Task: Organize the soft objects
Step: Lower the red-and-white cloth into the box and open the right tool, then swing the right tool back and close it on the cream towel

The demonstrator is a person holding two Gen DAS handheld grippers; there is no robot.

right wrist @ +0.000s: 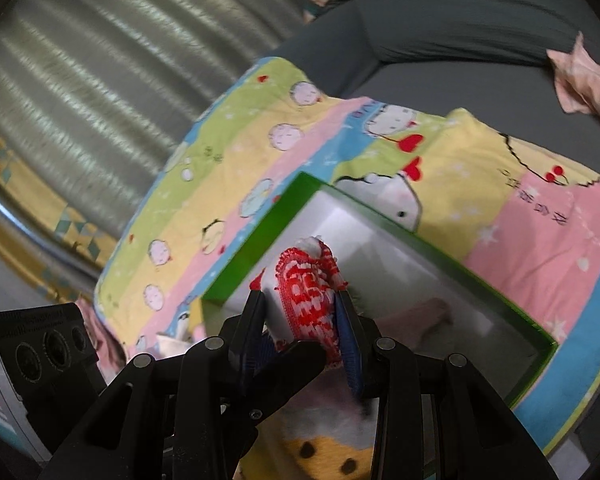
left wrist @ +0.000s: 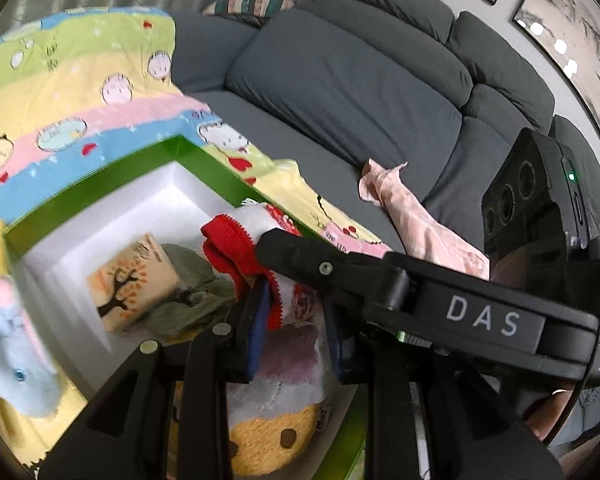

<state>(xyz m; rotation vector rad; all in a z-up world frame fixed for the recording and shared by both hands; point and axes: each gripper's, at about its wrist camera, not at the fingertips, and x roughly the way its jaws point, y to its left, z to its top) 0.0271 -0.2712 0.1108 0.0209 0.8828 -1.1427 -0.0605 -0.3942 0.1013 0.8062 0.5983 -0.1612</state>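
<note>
Gray sofa cushions (left wrist: 340, 80) fill the back of my left view, and a shiny curtain (right wrist: 80, 60) hangs on the left of my right view. On the sofa seat lies a bright cartoon blanket (left wrist: 80, 76) with stripes of green, yellow, pink and blue. A green box (left wrist: 204, 160) with white inside walls sits on that blanket.

Both my tools hold the same soft thing. It is a folded towel (left wrist: 284, 360) with a red knitted edge, a white fluffy middle and a yellow part with brown dots. My left gripper (left wrist: 296, 332) pinches it, with the blue pads pressed on both sides. My right gripper (right wrist: 300, 320) pinches the rolled red and white end of it too. In the left view the other tool's black arm reaches across from the right and touches the towel's red edge. The towel hangs over the open box, at its near side.

Inside the box I see a small block (left wrist: 134, 280) with a tree picture on it. A crumpled green cloth (left wrist: 192, 292) lies right beside it, touching it. A light blue plush toy (left wrist: 12, 364) with pink on it is at the left edge, blurry. A pink cloth (left wrist: 412, 216) lies on the sofa seat, near the blanket. Framed pictures (left wrist: 572, 40) hang on the wall behind the sofa.
</note>
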